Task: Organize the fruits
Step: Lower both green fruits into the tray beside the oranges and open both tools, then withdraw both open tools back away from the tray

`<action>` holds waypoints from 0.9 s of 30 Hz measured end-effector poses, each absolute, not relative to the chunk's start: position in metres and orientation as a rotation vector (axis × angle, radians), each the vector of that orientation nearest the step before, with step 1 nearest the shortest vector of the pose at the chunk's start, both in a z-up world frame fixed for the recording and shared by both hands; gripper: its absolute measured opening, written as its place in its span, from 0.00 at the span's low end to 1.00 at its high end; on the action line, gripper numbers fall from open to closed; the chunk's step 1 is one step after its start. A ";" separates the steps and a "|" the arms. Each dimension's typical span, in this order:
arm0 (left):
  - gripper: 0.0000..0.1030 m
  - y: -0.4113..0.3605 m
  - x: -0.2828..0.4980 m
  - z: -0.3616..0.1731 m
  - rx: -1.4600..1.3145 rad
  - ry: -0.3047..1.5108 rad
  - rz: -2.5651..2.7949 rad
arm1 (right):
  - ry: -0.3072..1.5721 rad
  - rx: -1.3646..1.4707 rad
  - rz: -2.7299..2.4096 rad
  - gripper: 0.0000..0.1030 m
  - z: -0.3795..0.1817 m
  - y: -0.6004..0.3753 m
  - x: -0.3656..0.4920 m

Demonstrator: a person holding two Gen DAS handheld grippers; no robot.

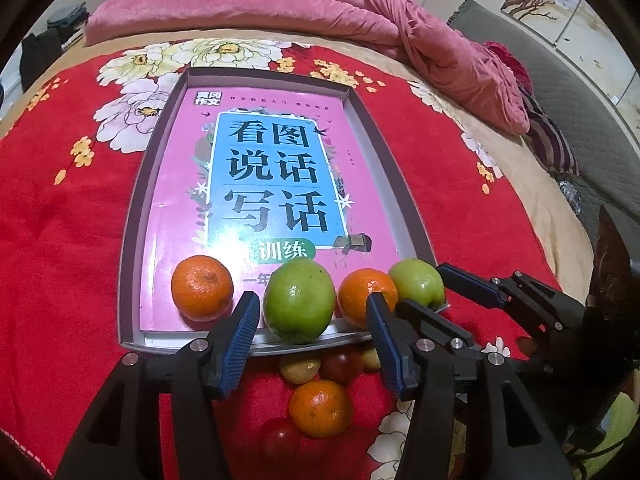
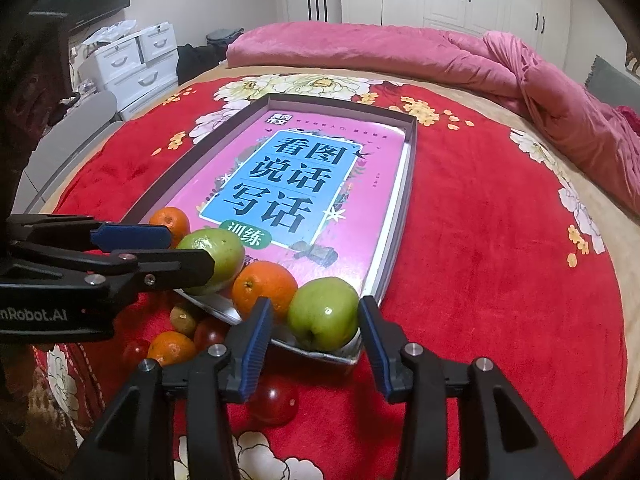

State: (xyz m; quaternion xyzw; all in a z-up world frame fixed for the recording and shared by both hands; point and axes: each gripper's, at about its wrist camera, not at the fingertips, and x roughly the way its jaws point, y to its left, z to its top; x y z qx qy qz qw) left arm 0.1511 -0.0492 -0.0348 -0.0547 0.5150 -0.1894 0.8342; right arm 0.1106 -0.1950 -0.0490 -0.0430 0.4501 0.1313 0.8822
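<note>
The left gripper has its blue-padded jaws spread, straddling a large green apple without its pads pressing on the fruit. The right gripper is likewise spread around a second green apple, small gaps showing on both sides; this apple's stem dimple tips toward five o'clock.

In the left wrist view, four fruits line the near edge of a shallow tray: a mandarin at nine o'clock from the large apple, another mandarin at three o'clock, then the second apple at the tray's corner. The row runs nine to three o'clock, across the tray's long axis, which runs six to twelve. A pink book fills the tray with the same long axis, its title top toward twelve.

At six o'clock from the tray, on the red floral blanket, lie a third mandarin, red tomatoes and a small yellowish fruit. A rumpled pink quilt lies at twelve o'clock.
</note>
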 end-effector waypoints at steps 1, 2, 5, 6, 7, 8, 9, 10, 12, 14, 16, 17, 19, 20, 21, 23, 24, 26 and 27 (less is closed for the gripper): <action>0.57 -0.049 0.151 -0.034 -0.116 1.089 -0.402 | 0.938 -0.089 0.274 0.45 -0.049 -0.195 0.110; 0.60 -0.049 0.150 -0.033 -0.116 1.088 -0.402 | 0.938 -0.089 0.276 0.45 -0.049 -0.195 0.110; 0.62 -0.049 0.149 -0.032 -0.118 1.086 -0.404 | 0.938 -0.088 0.274 0.46 -0.049 -0.194 0.109; 0.63 -0.048 0.149 -0.032 -0.116 1.086 -0.403 | 0.938 -0.086 0.272 0.47 -0.049 -0.194 0.108; 0.63 -0.049 0.148 -0.032 -0.114 1.087 -0.402 | 0.938 -0.085 0.268 0.50 -0.049 -0.194 0.108; 0.63 -0.049 0.148 -0.032 -0.114 1.088 -0.399 | 0.940 -0.083 0.264 0.51 -0.049 -0.195 0.107; 0.64 -0.048 0.147 -0.032 -0.114 1.089 -0.398 | 0.943 -0.079 0.262 0.52 -0.049 -0.196 0.107; 0.64 -0.048 0.147 -0.031 -0.115 1.090 -0.397 | 0.945 -0.074 0.261 0.52 -0.049 -0.197 0.107; 0.65 -0.046 0.146 -0.031 -0.118 1.092 -0.392 | 0.947 -0.065 0.257 0.52 -0.048 -0.198 0.107; 0.71 -0.043 0.145 -0.030 -0.121 1.089 -0.386 | 0.954 -0.057 0.253 0.52 -0.049 -0.200 0.106; 0.72 -0.041 0.144 -0.029 -0.124 1.084 -0.384 | 0.959 -0.052 0.251 0.54 -0.049 -0.200 0.106; 0.72 -0.041 0.144 -0.028 -0.124 1.082 -0.386 | 0.960 -0.052 0.248 0.55 -0.049 -0.200 0.106; 0.73 -0.041 0.144 -0.027 -0.119 1.083 -0.386 | 0.957 -0.051 0.245 0.56 -0.048 -0.201 0.106; 0.73 -0.041 0.144 -0.026 -0.116 1.082 -0.384 | 0.956 -0.048 0.243 0.56 -0.046 -0.201 0.106; 0.74 -0.041 0.143 -0.026 -0.112 1.079 -0.381 | 0.955 -0.047 0.242 0.58 -0.046 -0.201 0.106; 0.75 -0.041 0.143 -0.025 -0.110 1.078 -0.379 | 0.951 -0.049 0.236 0.61 -0.044 -0.201 0.105; 0.75 -0.041 0.143 -0.024 -0.109 1.077 -0.380 | 0.949 -0.051 0.232 0.64 -0.044 -0.201 0.105; 0.75 -0.041 0.142 -0.023 -0.106 1.075 -0.376 | 0.946 -0.052 0.224 0.65 -0.043 -0.201 0.104; 0.75 -0.040 0.142 -0.022 -0.105 1.073 -0.372 | 0.945 -0.051 0.224 0.65 -0.043 -0.201 0.104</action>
